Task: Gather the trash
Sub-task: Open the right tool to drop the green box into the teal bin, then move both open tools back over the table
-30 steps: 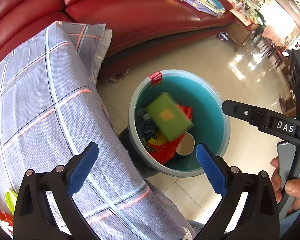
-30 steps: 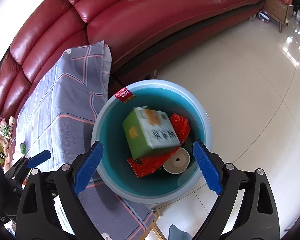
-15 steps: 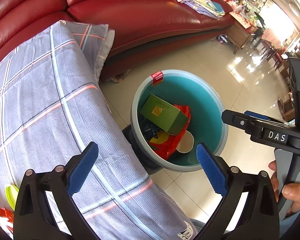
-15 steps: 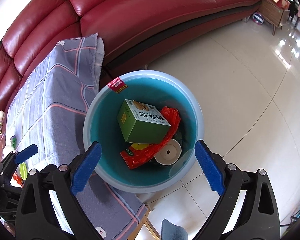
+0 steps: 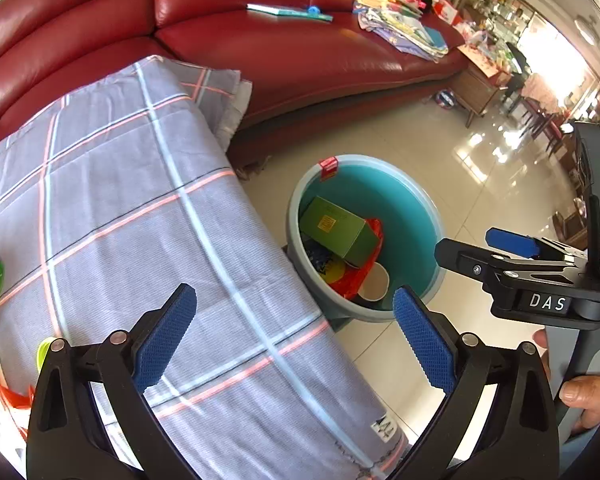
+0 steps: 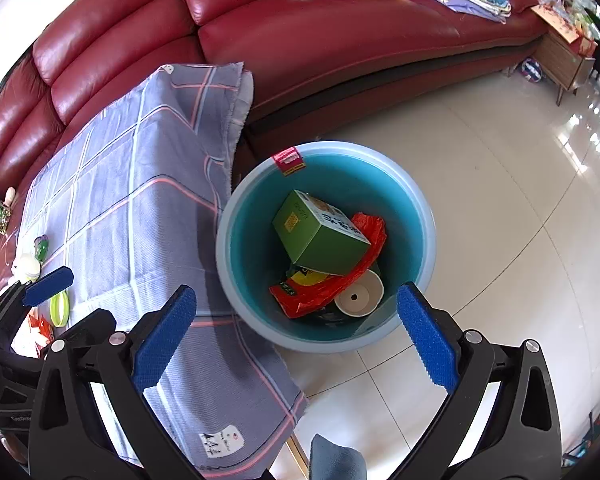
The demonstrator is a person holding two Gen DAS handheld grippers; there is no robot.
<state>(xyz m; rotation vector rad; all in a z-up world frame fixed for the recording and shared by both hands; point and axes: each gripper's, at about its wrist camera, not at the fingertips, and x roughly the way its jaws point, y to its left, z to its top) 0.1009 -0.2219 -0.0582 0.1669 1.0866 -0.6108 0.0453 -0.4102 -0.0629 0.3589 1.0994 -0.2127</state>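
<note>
Since a second ago the green box (image 6: pixel 320 236) has dropped from mid-air and settled inside the bin (image 6: pixel 426 248), and both your views have drawn back so the bin sits farther off. Your right gripper (image 6: pixel 296 340) has nothing between its ribbed blue pads (image 6: pixel 164 340) and its jaws are opening, already spread wide. Your left gripper (image 5: pixel 296 340) is likewise spread wide and empty, hanging over the edge of the cloth (image 5: pixel 140 220).

That cloth is woven grey fabric with pink and pale blue check lines, draped over a table beside the bin. Behind it runs a glossy red leather sofa (image 6: pixel 340 40). The bin is a round, smooth plastic tub, teal inside with a paler rim, standing on shiny tile floor (image 6: pixel 500 200). Inside, the cardboard box lies tilted on a crumpled red plastic wrapper (image 6: pixel 340 284), with a round white paper cup (image 6: pixel 360 294) just beside it. A small red tag (image 6: pixel 288 160) hangs over the rim.
</note>
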